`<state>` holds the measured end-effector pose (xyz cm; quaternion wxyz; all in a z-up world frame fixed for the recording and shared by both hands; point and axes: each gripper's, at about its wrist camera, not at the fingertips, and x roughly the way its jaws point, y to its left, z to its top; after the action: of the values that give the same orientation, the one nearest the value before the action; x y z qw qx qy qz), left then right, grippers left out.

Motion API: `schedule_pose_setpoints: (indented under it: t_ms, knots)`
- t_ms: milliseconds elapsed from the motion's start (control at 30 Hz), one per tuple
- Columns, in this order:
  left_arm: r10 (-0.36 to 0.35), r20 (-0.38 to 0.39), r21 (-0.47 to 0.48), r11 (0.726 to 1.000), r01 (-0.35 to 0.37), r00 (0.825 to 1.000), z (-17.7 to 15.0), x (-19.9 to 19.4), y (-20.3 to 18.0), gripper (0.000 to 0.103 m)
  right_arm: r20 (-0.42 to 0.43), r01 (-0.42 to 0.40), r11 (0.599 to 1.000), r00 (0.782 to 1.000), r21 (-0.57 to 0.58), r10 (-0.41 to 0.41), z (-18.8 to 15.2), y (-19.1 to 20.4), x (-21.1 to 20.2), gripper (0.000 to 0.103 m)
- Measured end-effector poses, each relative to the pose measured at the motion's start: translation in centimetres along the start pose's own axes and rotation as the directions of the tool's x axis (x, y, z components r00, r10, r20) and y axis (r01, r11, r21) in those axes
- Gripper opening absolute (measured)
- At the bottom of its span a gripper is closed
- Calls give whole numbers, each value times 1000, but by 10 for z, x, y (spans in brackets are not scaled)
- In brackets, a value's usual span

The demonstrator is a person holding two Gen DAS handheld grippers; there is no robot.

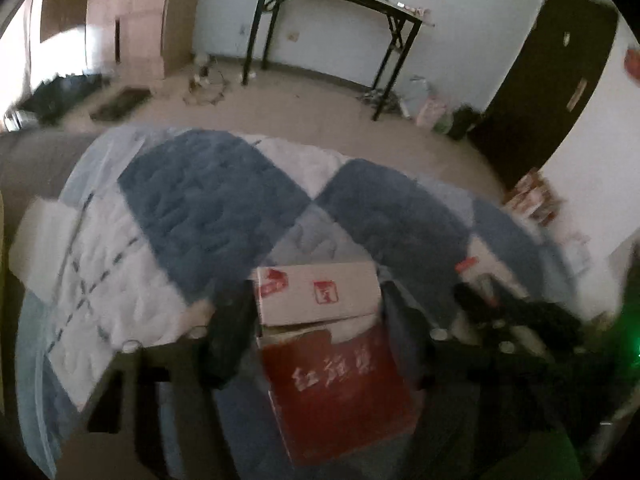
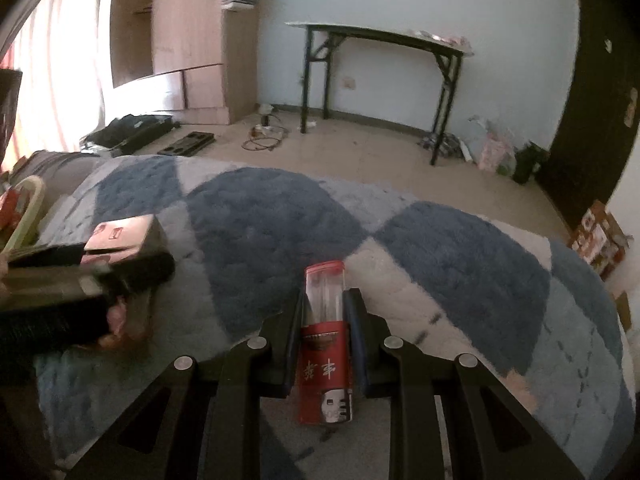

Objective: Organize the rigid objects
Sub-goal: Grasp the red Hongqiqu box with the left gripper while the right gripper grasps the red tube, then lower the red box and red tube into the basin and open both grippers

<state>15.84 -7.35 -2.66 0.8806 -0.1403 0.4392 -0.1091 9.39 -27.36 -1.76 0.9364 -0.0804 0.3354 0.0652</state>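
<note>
Two grippers are in view, each with one thing. The right gripper [image 2: 325, 312] has its jaws pinching a slim red lighter [image 2: 326, 344] (clear upper half, metal end nearest the camera) above the bed [image 2: 460, 248]. The left gripper [image 1: 314, 316] has a red-and-white box [image 1: 320, 344] between its jaws, its white flap lifted; blur hides whether they press it. Under both lies a blue-and-white quilt. Beyond, across the floor, one black-legged folding table [image 2: 380, 40] stands against the wall.
</note>
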Motion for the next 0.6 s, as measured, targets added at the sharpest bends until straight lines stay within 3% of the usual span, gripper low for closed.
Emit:
schedule_pose_setpoints:
  t_ms: [100, 267, 367, 433, 533, 600]
  knots:
    - [-79, 57, 35, 996, 77, 995, -2, -46, 14, 61, 27, -59, 998, 998, -32, 60, 1, 13, -12, 21]
    - [-94, 222, 197, 979, 49, 970, -19, -160, 51, 61, 113, -226, 972, 966, -63, 232, 15, 38, -56, 21]
    - [-7, 314, 186, 981, -54, 949, -29, -227, 104, 61, 145, -334, 932, 924, -143, 353, 21, 76, -90, 21]
    - [119, 353, 162, 969, -186, 928, -36, -261, 149, 61, 126, -413, 883, 886, -223, 446, 22, 117, -103, 21]
    - [274, 344, 98, 941, -325, 898, -29, -281, 209, 61, 31, -500, 794, 839, -346, 543, 21, 191, -104, 21]
    - [339, 317, 41, 928, -370, 886, -20, -282, 247, 61, -47, -559, 735, 807, -383, 589, 20, 231, -95, 21]
